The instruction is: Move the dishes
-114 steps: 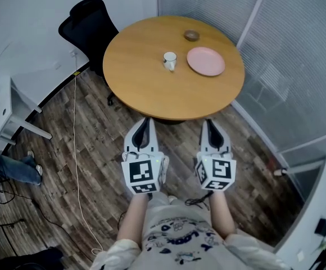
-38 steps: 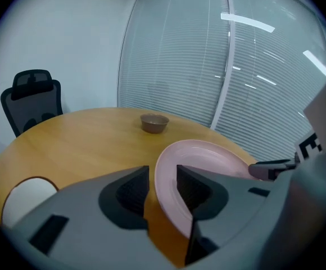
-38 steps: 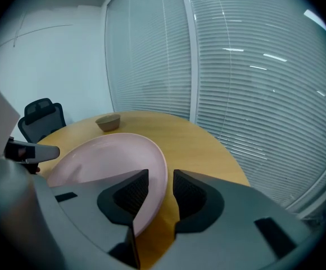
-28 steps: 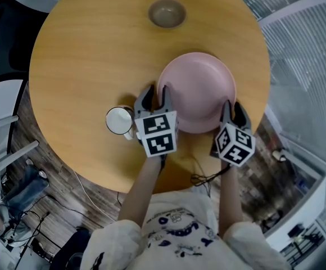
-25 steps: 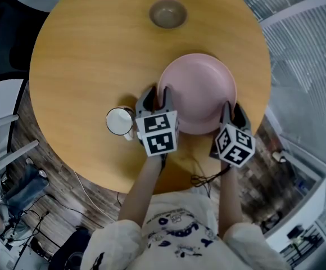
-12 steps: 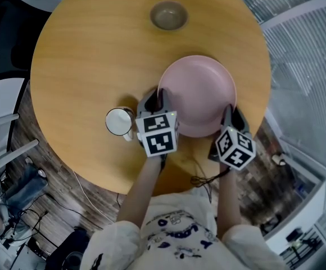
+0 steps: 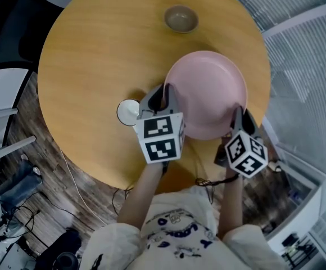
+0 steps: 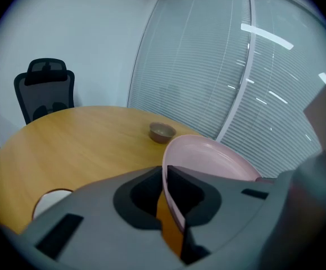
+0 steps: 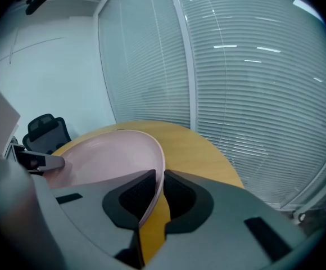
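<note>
The fingers of the left gripper [image 7: 163, 90] and the right gripper [image 7: 239, 113] have just been closing and now clamp the near rim of the plate [image 7: 208, 89]. The plate is held over the right side of the worktop [image 7: 90, 55], with a cup [image 7: 128, 111] to its left.

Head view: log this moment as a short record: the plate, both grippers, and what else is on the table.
plate: pink plate, held by its rim at two sides
left gripper: jaws just closed, shut on near-left rim
right gripper: jaws just closed, shut on near-right rim
table: round, wooden
others: white cup beside left gripper; small brown bowl at far edge
</note>
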